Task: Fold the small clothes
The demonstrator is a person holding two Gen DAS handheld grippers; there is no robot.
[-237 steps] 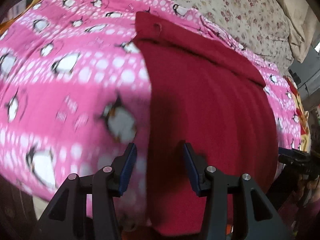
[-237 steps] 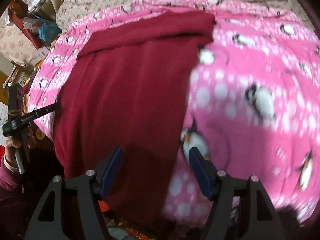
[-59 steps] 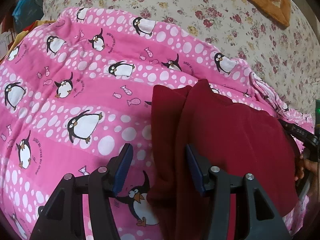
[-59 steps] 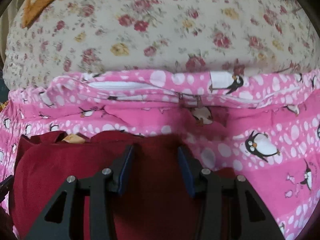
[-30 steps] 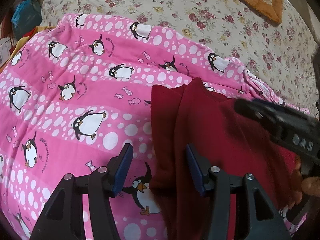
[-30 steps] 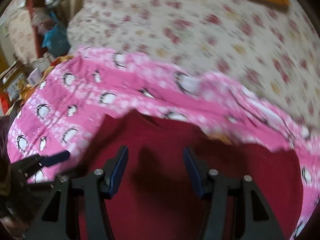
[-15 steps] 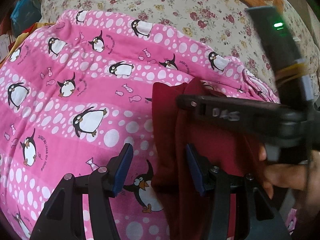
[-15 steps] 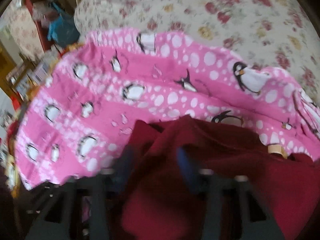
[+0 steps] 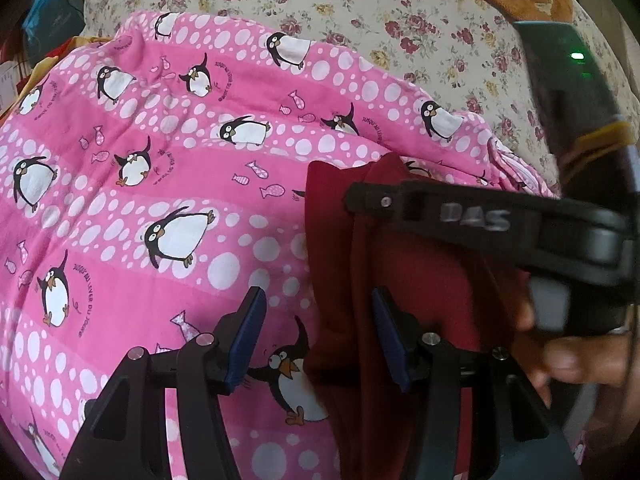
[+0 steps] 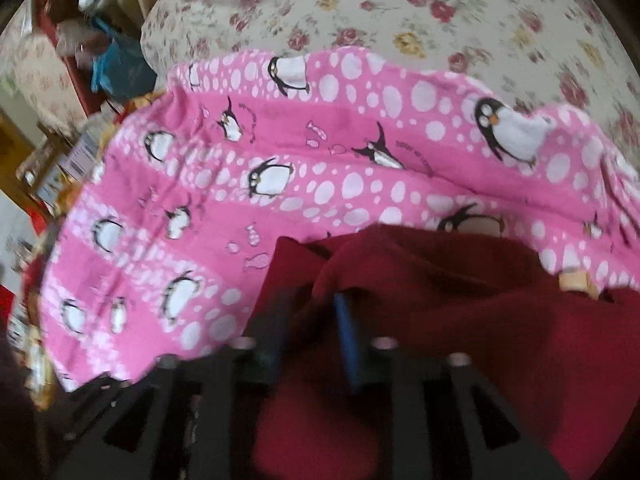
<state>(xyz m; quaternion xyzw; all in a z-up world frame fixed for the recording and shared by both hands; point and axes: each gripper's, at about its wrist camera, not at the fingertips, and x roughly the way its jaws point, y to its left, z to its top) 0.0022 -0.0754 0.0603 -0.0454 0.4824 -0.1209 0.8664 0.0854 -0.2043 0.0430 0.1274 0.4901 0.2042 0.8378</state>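
Item: dark red garment (image 9: 404, 264), part-folded, lying on a pink penguin-print blanket (image 9: 160, 200) spread over a floral bed cover (image 9: 360, 4). Its long axis runs away from both cameras toward the blanket's far edge; a raised fold ridge follows that same axis, ending in a loose peaked corner at the far end.

Right gripper (image 10: 310, 328): directly over that far left corner. Its jaws have just been opening and stand partly spread, with red cloth bunched between them; the blur hides whether the pads press on it.

Left gripper (image 9: 320, 344): low at the near end, jaws apart and gripping nothing, straddling the garment's left edge, with one finger over blanket and the other over red cloth.

Judgement: the right gripper is nearer the loose corner; the next fold would likely cross the long axis.
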